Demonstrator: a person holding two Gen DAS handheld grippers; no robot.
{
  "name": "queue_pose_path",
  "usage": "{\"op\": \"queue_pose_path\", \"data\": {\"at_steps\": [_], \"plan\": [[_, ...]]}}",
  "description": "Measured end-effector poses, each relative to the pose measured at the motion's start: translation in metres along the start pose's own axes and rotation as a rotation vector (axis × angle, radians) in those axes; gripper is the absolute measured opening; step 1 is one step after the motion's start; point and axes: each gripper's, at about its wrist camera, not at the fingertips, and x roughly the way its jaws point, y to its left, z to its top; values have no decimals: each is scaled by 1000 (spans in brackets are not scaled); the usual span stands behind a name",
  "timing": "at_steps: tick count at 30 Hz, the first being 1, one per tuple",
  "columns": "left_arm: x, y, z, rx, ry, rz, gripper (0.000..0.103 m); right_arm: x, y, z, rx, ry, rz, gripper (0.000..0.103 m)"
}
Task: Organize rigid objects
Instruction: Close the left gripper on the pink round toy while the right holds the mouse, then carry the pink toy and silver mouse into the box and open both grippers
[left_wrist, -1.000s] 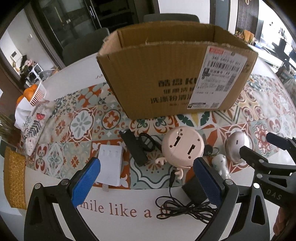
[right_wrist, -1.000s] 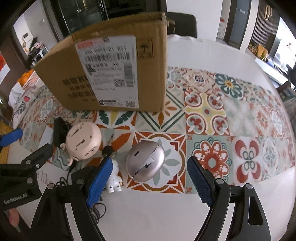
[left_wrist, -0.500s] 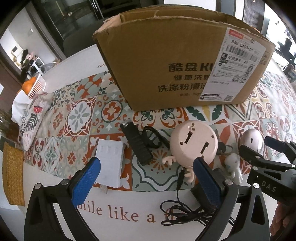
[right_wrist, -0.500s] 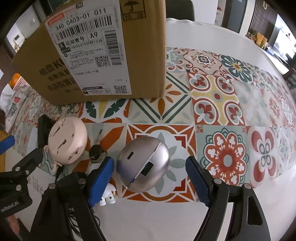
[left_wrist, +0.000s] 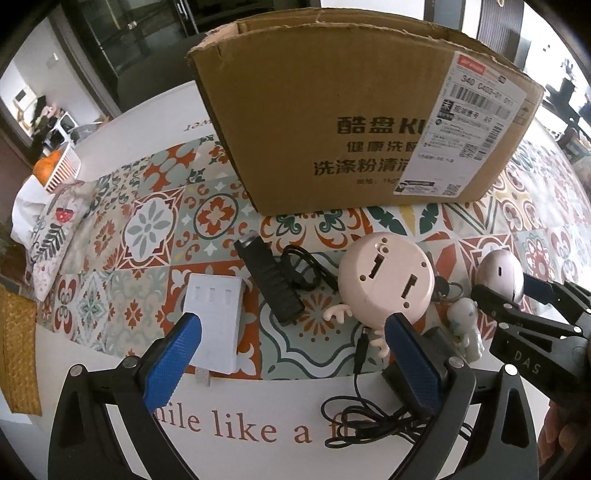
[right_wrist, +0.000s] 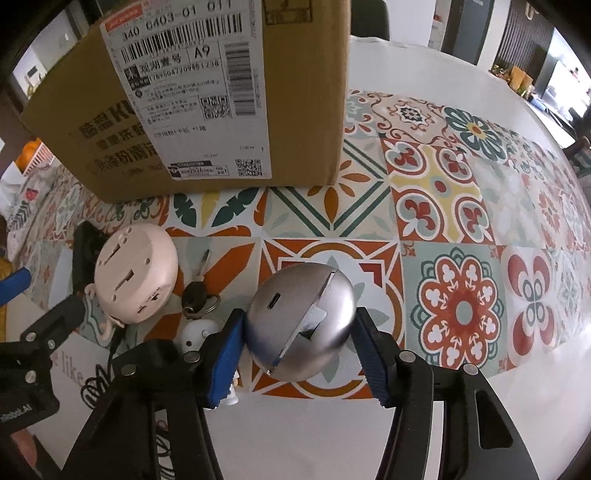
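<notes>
Between the blue pads of the right hand-held gripper (right_wrist: 299, 345), just closing, sits the silver mouse (right_wrist: 301, 325), pads touching.

Mouse (right_wrist: 301, 325) lies before the box (right_wrist: 207, 92) (figurine (right_wrist: 135, 273) left).

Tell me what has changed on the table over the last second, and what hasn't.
The right claw has come down around the silver dome-shaped gadget, and its jaws have just been closing, now against its sides. The left claw stays open over the cluttered items. The brown cardboard box, round pink toy and white rectangular hub lie where they were.
</notes>
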Motion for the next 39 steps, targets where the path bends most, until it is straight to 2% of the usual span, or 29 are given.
{"op": "queue_pose_path", "data": {"at_steps": [1, 6, 15, 19, 24, 26, 32, 39], "plan": [[0, -1, 0, 6, 3, -13, 101, -2, 0, -1, 2, 18, 37, 58], [-4, -7, 6, 41, -1, -84, 100, -24, -3, -4, 39, -11, 49, 58], [-1, -38, 17, 233, -18, -158, 96, -40, -21, -12, 95, 6, 36, 58], [10, -47, 22, 285, 15, -191, 94, -34, -27, -15, 120, 35, 41, 58], [21, -56, 28, 346, 33, -181, 90, -27, -27, -14, 136, 60, 37, 58], [25, -60, 30, 365, 44, -180, 84, -25, -27, -15, 137, 65, 33, 58], [41, -70, 34, 412, 77, -175, 77, -18, -30, -16, 148, 84, 28, 58], [51, -76, 37, 423, 75, -162, 74, -11, -30, -15, 149, 98, 24, 58]]}}
